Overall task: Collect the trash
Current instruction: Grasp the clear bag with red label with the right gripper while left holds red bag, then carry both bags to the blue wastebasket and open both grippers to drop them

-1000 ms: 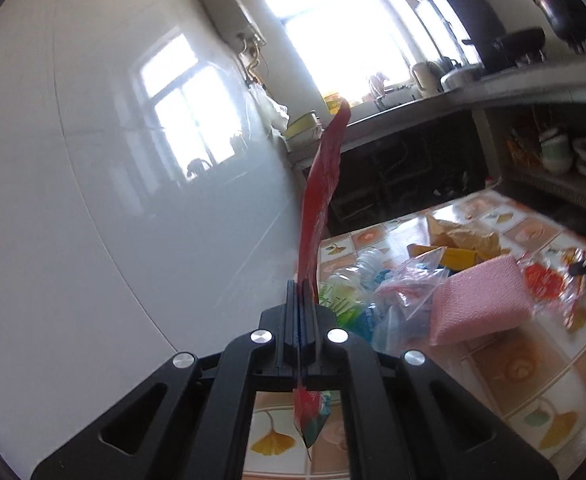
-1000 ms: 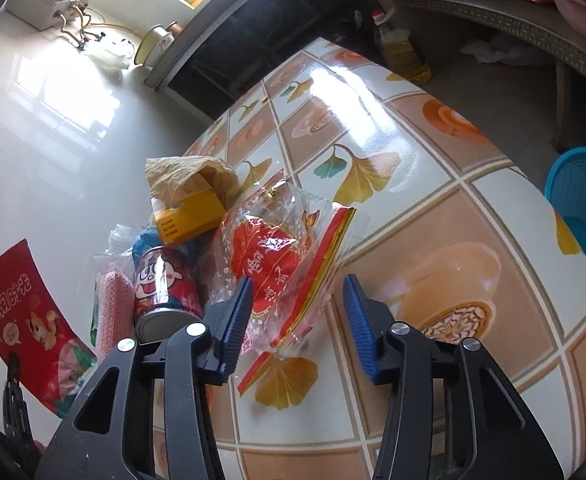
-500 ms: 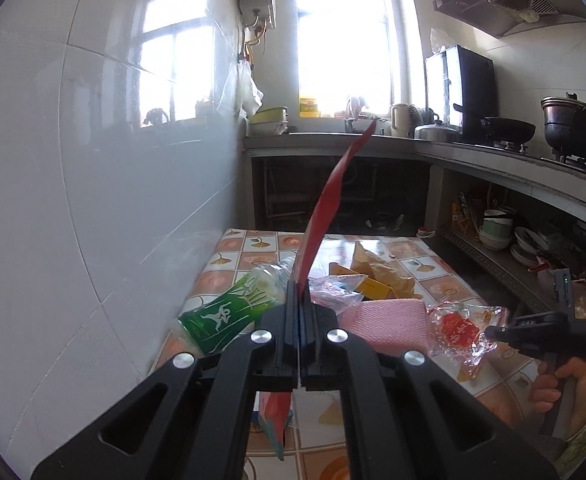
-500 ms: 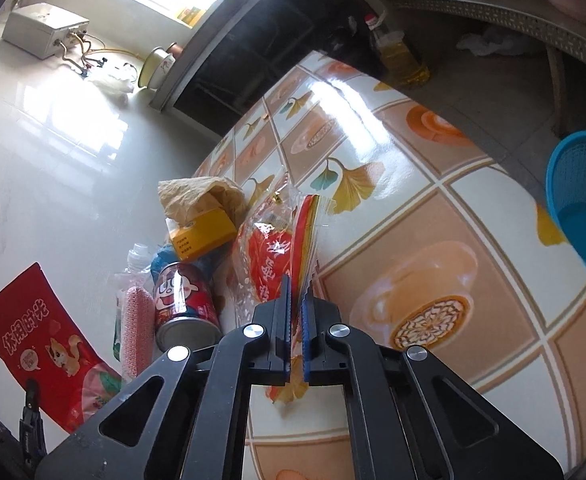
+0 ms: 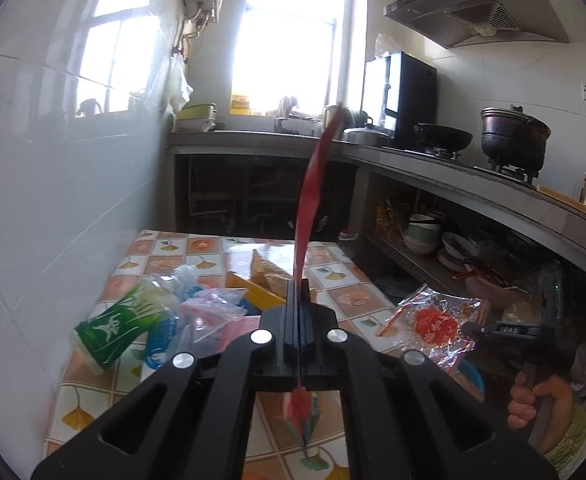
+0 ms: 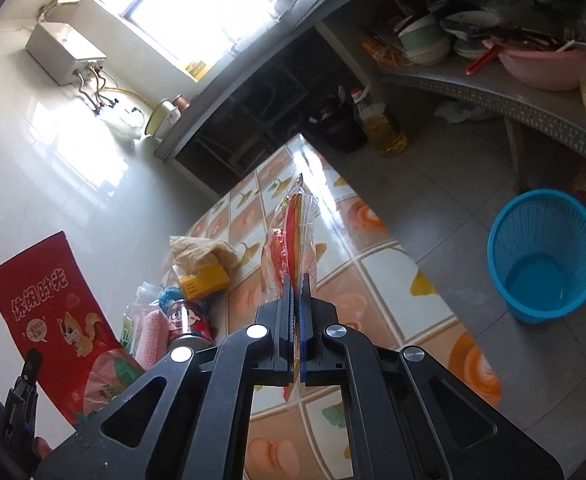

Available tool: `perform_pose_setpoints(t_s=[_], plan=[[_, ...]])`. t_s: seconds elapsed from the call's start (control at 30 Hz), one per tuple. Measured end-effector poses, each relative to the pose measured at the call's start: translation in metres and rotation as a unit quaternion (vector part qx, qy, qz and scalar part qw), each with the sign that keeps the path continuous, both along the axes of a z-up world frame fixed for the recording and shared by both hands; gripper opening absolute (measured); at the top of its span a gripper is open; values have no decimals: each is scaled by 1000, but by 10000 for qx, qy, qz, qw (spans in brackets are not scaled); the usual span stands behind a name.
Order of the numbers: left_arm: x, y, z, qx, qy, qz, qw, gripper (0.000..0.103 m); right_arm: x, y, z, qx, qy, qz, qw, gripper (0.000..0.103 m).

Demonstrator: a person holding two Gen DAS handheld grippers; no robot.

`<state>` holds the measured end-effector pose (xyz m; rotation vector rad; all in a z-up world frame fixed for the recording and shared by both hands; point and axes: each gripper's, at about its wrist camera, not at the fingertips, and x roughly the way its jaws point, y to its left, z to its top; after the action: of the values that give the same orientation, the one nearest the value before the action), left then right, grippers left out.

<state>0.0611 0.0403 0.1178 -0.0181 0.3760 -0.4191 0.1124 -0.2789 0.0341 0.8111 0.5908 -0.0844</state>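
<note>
Free room and obstacles. A litter pile (image 6: 197, 280) crowds the table (image 6: 381, 280) along its wall-side edge; the half toward the open edge lies bare, so my grippers can pass there. Beyond that edge the floor (image 6: 453, 184) is open around the blue basket (image 6: 543, 256), with a low shelf (image 6: 493, 92) behind.

A red snack bag (image 6: 49, 312) printed with a cartoon squirrel stands on edge, pinched in the left gripper (image 5: 297, 292). A crinkled clear wrapper with red print (image 5: 433, 326) is clamped in the right gripper (image 6: 297, 284), lifted above the tiled table (image 6: 373, 280). A blue mesh wastebasket (image 6: 545, 256) stands upright on the floor beside the table.
</note>
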Motion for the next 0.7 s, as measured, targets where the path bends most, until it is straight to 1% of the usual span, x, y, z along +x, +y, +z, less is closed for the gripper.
perform_pose_setpoints(t_s=[0.13, 0.2, 0.3, 0.43, 0.5, 0.6, 0.7], plan=[[4, -38, 10, -54, 15, -442, 9990, 0, -23, -21, 13, -159, -228, -290, 9992, 0], [8, -61, 13, -116, 113, -731, 9972, 0, -34, -33, 17, -198, -312, -426, 9984, 0], [13, -96, 15, -203, 311, -1123, 9930, 0, -50, -49, 18, -225, -382, -668, 9968, 0], [21, -143, 12, -208, 542, -1603, 9854, 0, -72, -74, 11, -260, -391, -1030, 9936, 0], [26, -168, 8, -189, 725, -1845, 9800, 0, -81, -85, 6, -252, -359, -1219, 9916, 0], [38, -205, 2, -223, 1071, -2204, 9693, 0, -93, -104, -6, -193, -259, -1507, 9881, 0], [52, -242, -12, -223, 1488, -2527, 9558, 0, -107, -120, -20, -160, -127, -1763, 9841, 0]])
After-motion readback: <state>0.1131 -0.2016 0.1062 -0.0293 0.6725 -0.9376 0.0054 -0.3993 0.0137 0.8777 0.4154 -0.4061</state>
